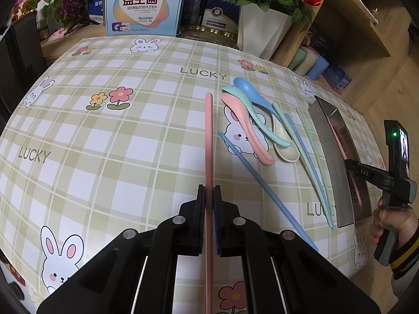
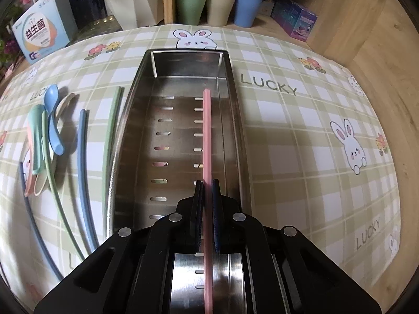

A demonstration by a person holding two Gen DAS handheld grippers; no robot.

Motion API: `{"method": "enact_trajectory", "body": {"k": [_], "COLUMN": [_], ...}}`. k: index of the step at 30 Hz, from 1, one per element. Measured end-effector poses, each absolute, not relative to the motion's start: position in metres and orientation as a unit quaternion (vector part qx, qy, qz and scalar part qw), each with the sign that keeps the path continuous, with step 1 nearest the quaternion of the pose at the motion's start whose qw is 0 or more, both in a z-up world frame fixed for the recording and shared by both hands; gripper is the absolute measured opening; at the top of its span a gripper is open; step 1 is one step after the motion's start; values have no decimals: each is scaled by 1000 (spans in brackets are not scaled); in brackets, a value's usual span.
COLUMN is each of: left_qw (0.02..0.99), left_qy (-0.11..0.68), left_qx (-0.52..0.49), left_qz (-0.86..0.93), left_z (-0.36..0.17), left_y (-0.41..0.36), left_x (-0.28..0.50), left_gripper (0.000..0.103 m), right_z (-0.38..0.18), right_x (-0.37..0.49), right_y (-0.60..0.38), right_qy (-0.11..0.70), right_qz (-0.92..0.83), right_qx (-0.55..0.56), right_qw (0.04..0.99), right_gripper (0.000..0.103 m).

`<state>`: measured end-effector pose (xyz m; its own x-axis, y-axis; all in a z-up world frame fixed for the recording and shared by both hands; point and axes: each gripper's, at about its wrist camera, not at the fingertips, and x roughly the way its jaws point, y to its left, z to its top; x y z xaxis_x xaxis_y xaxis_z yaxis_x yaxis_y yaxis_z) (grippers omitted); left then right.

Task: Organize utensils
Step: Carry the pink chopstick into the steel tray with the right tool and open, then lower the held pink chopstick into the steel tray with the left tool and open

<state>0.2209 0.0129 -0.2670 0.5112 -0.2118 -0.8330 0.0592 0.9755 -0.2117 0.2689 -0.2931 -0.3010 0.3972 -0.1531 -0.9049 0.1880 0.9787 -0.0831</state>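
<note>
My left gripper (image 1: 209,191) is shut on a pink chopstick (image 1: 208,141) that points forward over the checked tablecloth. My right gripper (image 2: 208,185) is shut on a second pink chopstick (image 2: 207,130), held inside the long steel tray (image 2: 125,136). The tray also shows in the left wrist view (image 1: 327,146), with the right gripper's body (image 1: 392,180) beside it. Left of the tray lie pink (image 1: 243,125), teal (image 1: 251,110), blue (image 1: 251,91) and cream (image 1: 284,144) spoons, plus blue (image 1: 262,183) and green (image 1: 309,151) chopsticks.
Green (image 2: 191,5), cream (image 2: 221,6) and blue (image 2: 247,9) cups stand on a wooden shelf behind the table. A white flower pot (image 1: 262,28), a printed box (image 1: 142,5) and other boxes line the table's far edge.
</note>
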Motion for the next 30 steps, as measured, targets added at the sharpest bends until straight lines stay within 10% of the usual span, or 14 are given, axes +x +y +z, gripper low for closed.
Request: {"method": "enact_trajectory", "body": {"k": [15, 19, 30], "left_qw": [857, 847, 815], "left_qy": [499, 512, 552], "left_qx": [-65, -56, -40], "left_qz": [-112, -131, -172], "left_z": [-239, -236, -242], "left_y": [-25, -54, -151], "left_x": [237, 240, 263], "left_gripper": [6, 6, 6], "right_z": [-244, -241, -255], "right_x": [243, 232, 213], "right_y": [-323, -340, -391], "right_qy": [476, 463, 469], "right_qz": [-63, -66, -64], "right_qx": [105, 111, 148], "right_qw": [871, 877, 868], "right_gripper": [12, 50, 68]}}
